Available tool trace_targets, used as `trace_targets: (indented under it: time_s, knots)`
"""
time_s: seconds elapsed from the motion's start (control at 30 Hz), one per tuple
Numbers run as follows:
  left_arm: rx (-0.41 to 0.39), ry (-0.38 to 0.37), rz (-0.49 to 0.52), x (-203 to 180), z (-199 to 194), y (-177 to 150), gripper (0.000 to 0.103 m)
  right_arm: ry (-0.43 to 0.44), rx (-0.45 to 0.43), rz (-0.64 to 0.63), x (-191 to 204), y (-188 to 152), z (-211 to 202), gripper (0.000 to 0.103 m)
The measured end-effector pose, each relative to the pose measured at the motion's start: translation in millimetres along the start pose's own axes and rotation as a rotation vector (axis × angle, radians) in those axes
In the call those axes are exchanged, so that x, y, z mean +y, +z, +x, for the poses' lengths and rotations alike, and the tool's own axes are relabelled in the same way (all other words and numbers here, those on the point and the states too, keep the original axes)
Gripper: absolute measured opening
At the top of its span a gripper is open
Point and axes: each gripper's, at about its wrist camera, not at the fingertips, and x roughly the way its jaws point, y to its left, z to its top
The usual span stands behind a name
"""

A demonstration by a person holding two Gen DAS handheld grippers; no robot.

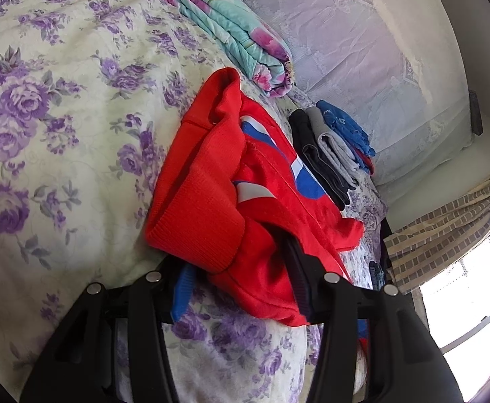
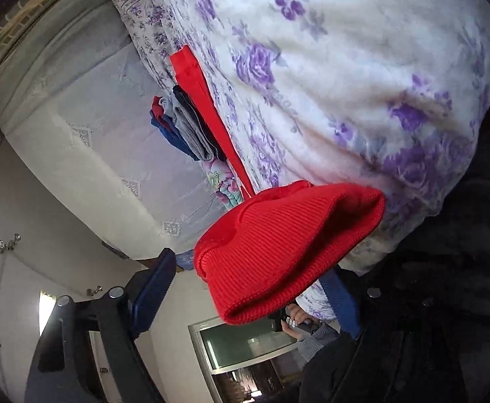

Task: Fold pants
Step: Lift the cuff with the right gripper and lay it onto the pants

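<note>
Purple-flowered bedding (image 1: 60, 134) fills both of my wrist views, a quilted cream spread with a lace-draped headboard (image 1: 362, 67) behind it. On it lie the red pants (image 1: 245, 181), soft fleece with blue and white patches and a ribbed knit cuff, bunched and partly lifted off the spread. From my left wrist camera, the left gripper (image 1: 241, 288) has its two fingers spread wide, the blue-padded one (image 1: 182, 297) bare on one side and the other buried under red fabric; the cloth sits between them, but I cannot tell whether it is actually pinched. From my right wrist camera, the right gripper (image 2: 245, 294) likewise stands apart, one padded finger (image 2: 151, 294) clear in the air and the other mostly hidden behind the ribbed cuff (image 2: 285, 248), which hangs across the gap; any grip there is concealed, so I cannot say. A long red strip of the pants runs away from the cuff along the bed. Beyond it, a folded floral quilt (image 1: 235, 30) in teal and pink rests near the headboard, and a small stack of folded clothes (image 1: 335, 147), black, grey and blue, sits just beside the pants. A dark garment (image 2: 446, 302) blocks the right camera's lower corner.
</note>
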Motion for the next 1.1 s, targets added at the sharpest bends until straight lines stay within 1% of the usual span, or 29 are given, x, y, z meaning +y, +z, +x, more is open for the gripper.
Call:
trace_targets:
  time_s: [0.07, 0.17, 0.23, 0.3, 0.37, 0.4, 0.43, 0.47, 0.5, 0.53, 0.57, 0.63, 0.73, 0.8, 0.9, 0.93, 0.97, 1.0, 1.03, 1.1]
  knots:
    - [0.002, 0.017, 0.005, -2, 1, 0, 0.048, 0.004, 0.005, 0.015, -5, 4, 4, 0.083]
    - [-0.004, 0.045, 0.027, -5, 2, -1, 0.049, -0.034, 0.010, 0.012, -11, 4, 6, 0.083]
    - [-0.011, 0.077, 0.050, -10, 3, -2, 0.049, -0.048, 0.009, -0.006, -10, 4, 1, 0.083]
    - [-0.025, 0.159, 0.097, -20, 4, -6, 0.050, -0.056, -0.005, -0.038, -6, 3, 0, 0.081]
    - [-0.041, 0.259, 0.182, -36, 8, -13, 0.058, -0.068, -0.012, -0.059, -2, 4, 1, 0.078]
    - [-0.052, 0.311, 0.227, -44, 10, -16, 0.065, -0.078, -0.015, -0.071, 0, 3, 1, 0.077]
    - [-0.069, 0.368, 0.269, -51, 12, -20, 0.073, -0.087, -0.017, -0.084, 2, 3, 1, 0.074]
    - [-0.091, 0.431, 0.307, -56, 13, -23, 0.077, -0.097, -0.019, -0.102, 4, 3, 1, 0.068]
    - [-0.107, 0.468, 0.328, -59, 13, -26, 0.081, -0.110, -0.023, -0.126, 7, 2, 1, 0.066]
    - [-0.108, 0.473, 0.331, -59, 13, -26, 0.081, -0.124, -0.030, -0.149, 11, 2, 1, 0.059]
    - [-0.106, 0.467, 0.325, -57, 12, -26, 0.081, -0.132, -0.033, -0.177, 15, 3, 1, 0.048]
    - [-0.101, 0.447, 0.307, -52, 10, -24, 0.082, -0.149, -0.039, -0.244, 23, 4, 1, 0.033]
    - [-0.099, 0.445, 0.309, -52, 10, -24, 0.082, -0.195, -0.060, -0.347, 38, 4, 1, 0.028]
    - [-0.096, 0.438, 0.308, -53, 10, -24, 0.082, -0.241, -0.068, -0.416, 49, 5, 2, 0.025]
    - [-0.073, 0.383, 0.270, -48, 7, -19, 0.082, -0.321, -0.099, -0.572, 83, 9, 7, 0.023]
    - [-0.055, 0.348, 0.251, -47, 5, -15, 0.080, -0.342, -0.112, -0.640, 101, 12, 11, 0.023]
    - [-0.040, 0.324, 0.241, -46, 4, -11, 0.074, -0.355, -0.120, -0.696, 117, 16, 14, 0.022]
    - [-0.018, 0.287, 0.227, -46, 2, -4, 0.058, -0.363, -0.131, -0.751, 136, 20, 20, 0.022]
    - [0.000, 0.251, 0.206, -45, 0, 3, 0.049, -0.366, -0.137, -0.811, 159, 26, 28, 0.022]
    - [0.019, 0.186, 0.158, -46, -6, 17, 0.043, -0.359, -0.138, -0.939, 202, 31, 47, 0.021]
